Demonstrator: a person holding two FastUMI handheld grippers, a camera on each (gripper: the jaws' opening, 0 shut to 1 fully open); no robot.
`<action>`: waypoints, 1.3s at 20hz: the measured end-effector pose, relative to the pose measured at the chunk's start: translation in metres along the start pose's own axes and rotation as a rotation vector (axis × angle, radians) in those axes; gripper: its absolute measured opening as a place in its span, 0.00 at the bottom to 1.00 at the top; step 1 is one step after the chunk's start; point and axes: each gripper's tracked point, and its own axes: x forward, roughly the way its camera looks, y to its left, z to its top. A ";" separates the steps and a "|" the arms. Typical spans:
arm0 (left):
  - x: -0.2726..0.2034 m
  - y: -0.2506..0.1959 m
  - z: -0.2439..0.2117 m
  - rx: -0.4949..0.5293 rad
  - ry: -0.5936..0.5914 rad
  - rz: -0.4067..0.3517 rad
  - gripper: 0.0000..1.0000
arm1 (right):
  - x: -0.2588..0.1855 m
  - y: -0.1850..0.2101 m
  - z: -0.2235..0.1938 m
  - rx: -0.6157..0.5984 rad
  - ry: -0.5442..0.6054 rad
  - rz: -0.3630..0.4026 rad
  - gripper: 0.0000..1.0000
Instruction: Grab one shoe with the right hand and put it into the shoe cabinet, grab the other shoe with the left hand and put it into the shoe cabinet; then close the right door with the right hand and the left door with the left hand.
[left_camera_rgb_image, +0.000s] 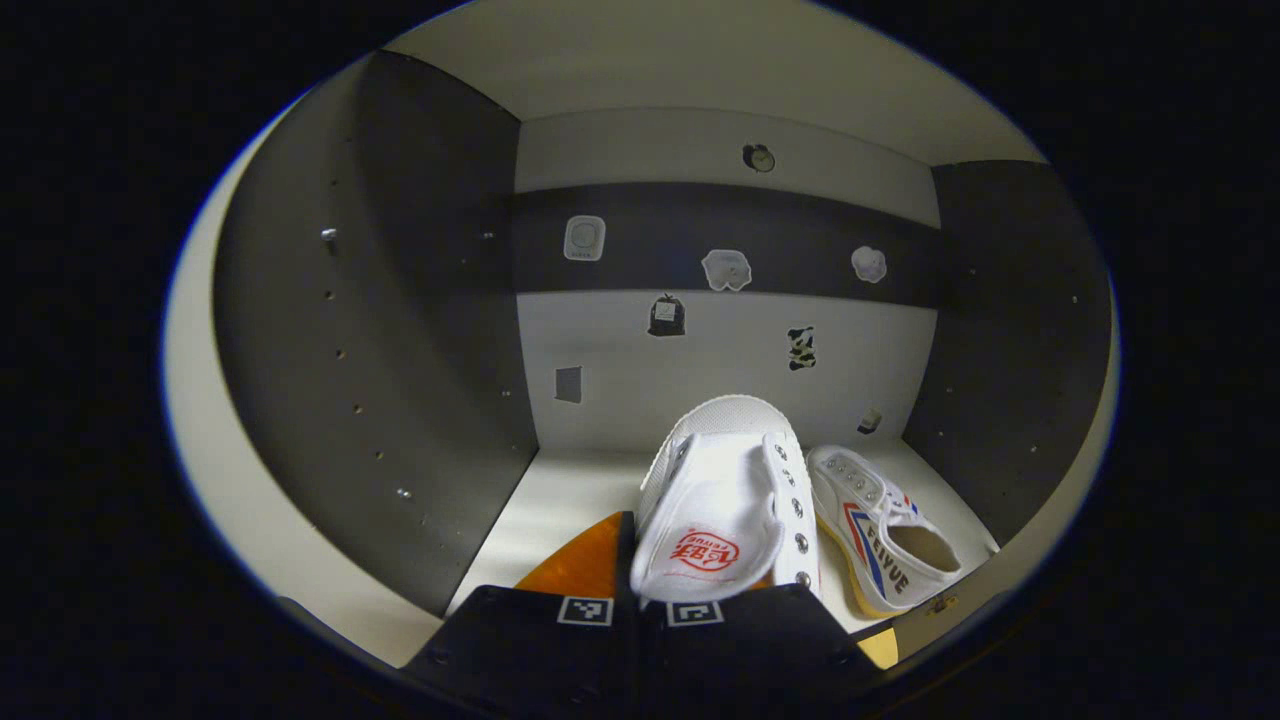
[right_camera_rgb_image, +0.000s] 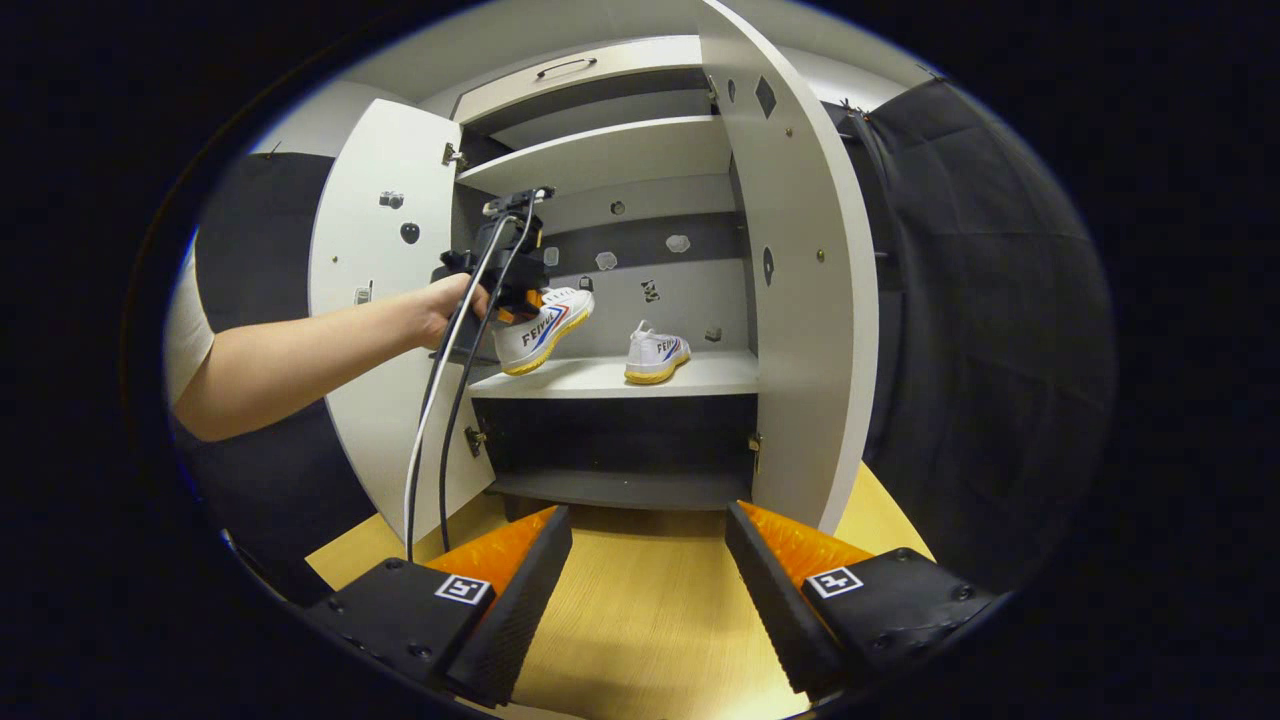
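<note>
In the left gripper view my left gripper (left_camera_rgb_image: 685, 585) is shut on a white shoe (left_camera_rgb_image: 715, 490), toe pointing into the cabinet. The second white shoe (left_camera_rgb_image: 880, 530), with red and blue stripes, rests on the pale shelf (left_camera_rgb_image: 560, 495) just to its right. The right gripper view shows a hand holding the left gripper (right_camera_rgb_image: 510, 290) with the held shoe (right_camera_rgb_image: 545, 325) tilted, toe up, over the shelf's (right_camera_rgb_image: 610, 378) front left part. The other shoe (right_camera_rgb_image: 655, 355) stands farther right on it. My right gripper (right_camera_rgb_image: 648, 520) is open and empty above the wooden floor, in front of the cabinet.
Both cabinet doors stand open: the left door (right_camera_rgb_image: 385, 300) behind the person's arm, the right door (right_camera_rgb_image: 800, 300) swung out toward me. Another shelf (right_camera_rgb_image: 600, 155) lies above and a dark compartment (right_camera_rgb_image: 620, 450) below. Black cloth wall (right_camera_rgb_image: 980, 350) hangs at the right.
</note>
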 end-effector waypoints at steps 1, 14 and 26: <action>0.016 -0.001 0.001 0.005 0.021 0.000 0.05 | 0.000 -0.003 0.001 0.000 -0.004 -0.007 0.99; 0.091 0.013 -0.034 0.157 0.235 0.043 0.07 | -0.004 -0.034 0.007 -0.021 -0.012 -0.091 0.98; -0.025 0.009 0.000 0.232 0.011 -0.013 0.73 | -0.018 -0.042 0.011 -0.004 -0.026 -0.112 0.98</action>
